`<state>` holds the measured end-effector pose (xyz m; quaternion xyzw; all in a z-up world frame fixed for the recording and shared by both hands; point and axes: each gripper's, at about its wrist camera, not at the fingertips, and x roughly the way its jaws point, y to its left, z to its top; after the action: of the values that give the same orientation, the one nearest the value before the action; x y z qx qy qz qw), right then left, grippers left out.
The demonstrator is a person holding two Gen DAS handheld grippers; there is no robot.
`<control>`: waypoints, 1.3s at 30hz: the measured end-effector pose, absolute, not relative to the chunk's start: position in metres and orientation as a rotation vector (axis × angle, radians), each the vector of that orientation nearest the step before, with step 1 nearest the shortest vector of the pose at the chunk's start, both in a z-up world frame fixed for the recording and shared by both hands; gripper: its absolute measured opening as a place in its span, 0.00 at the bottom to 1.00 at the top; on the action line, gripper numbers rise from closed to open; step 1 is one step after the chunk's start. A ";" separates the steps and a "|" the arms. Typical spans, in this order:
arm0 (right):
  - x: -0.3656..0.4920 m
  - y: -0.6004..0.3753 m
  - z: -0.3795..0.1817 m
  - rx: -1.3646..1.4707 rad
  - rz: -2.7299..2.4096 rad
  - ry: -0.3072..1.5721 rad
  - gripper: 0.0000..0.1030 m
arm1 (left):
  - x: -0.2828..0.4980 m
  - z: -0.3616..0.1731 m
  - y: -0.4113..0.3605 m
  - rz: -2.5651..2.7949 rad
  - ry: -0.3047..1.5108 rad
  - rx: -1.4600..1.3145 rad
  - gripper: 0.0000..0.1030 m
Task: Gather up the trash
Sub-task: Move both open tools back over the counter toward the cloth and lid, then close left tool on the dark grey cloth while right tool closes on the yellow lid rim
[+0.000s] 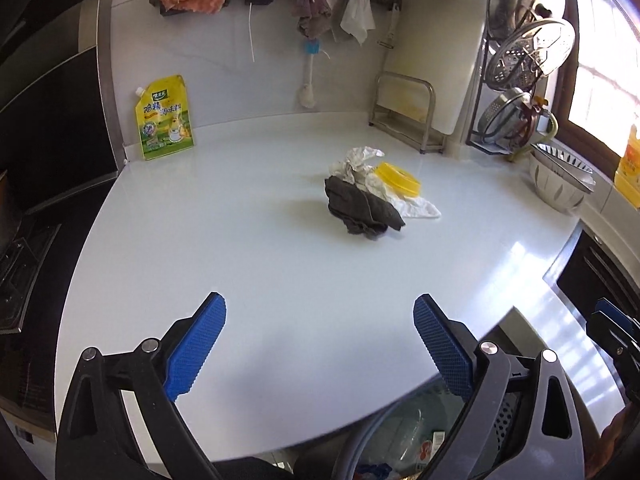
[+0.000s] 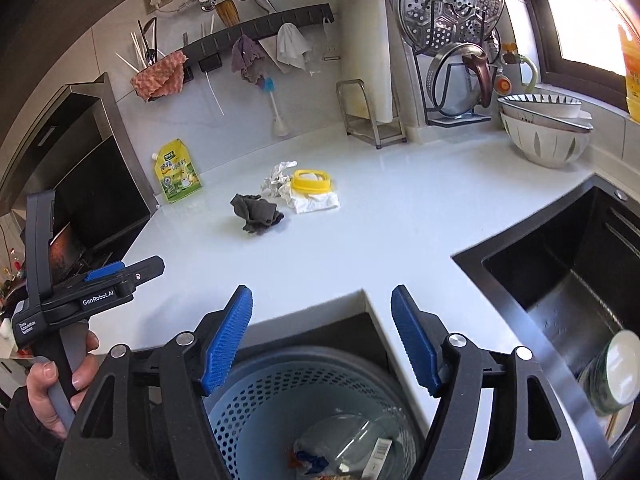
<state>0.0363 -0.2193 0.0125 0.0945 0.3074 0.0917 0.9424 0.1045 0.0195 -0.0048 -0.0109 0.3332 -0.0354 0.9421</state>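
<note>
On the white counter (image 1: 248, 248) lies a small heap: a dark grey rag (image 1: 360, 208) (image 2: 256, 212), crumpled paper (image 1: 358, 162) (image 2: 280, 178), a yellow plastic lid (image 1: 396, 178) (image 2: 312, 182) and a white tissue (image 1: 416, 208) (image 2: 316, 202). My left gripper (image 1: 320, 344) hangs open over the counter's near part, well short of the heap, nothing between its blue pads. My right gripper (image 2: 322, 334) stands open above a blue perforated bin (image 2: 280, 404) that holds a clear plastic bottle (image 2: 352, 448) and scraps. The left gripper's body (image 2: 92, 292) shows in the right wrist view, held by a hand.
A yellow-green pouch (image 1: 166, 118) leans on the back wall at left. A metal rack (image 1: 408, 112), hanging lids (image 1: 532, 52) and stacked bowls (image 2: 544, 128) stand at the back right. A black sink (image 2: 568, 280) with dishes lies to the right; a stove (image 1: 24, 264) at left.
</note>
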 end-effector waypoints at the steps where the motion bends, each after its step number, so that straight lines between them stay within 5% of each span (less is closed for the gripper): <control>1: 0.045 -0.219 0.014 0.179 0.186 0.626 0.67 | 0.114 -0.004 0.018 -0.060 0.675 -0.023 0.91; 19: 0.185 -0.206 0.014 0.042 0.244 0.680 0.67 | 0.258 -0.028 -0.022 -0.038 0.767 -0.046 0.90; 25: 0.228 -0.214 -0.001 0.106 0.263 0.740 0.67 | 0.277 -0.043 -0.027 -0.064 0.808 -0.046 0.69; 28: 0.246 -0.211 -0.008 0.110 0.275 0.764 0.67 | 0.278 -0.044 -0.030 -0.086 0.804 -0.039 0.49; 33: 0.276 -0.198 -0.018 0.131 0.307 0.808 0.67 | 0.279 -0.041 -0.026 -0.073 0.786 -0.025 0.36; 39: 0.305 -0.181 -0.024 0.117 0.319 0.827 0.69 | 0.284 -0.023 -0.009 -0.046 0.752 0.010 0.32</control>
<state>0.3051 -0.1811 -0.0242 0.0564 0.4000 0.1542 0.9017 0.2836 -0.0094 -0.0226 0.0047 0.3674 -0.0225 0.9298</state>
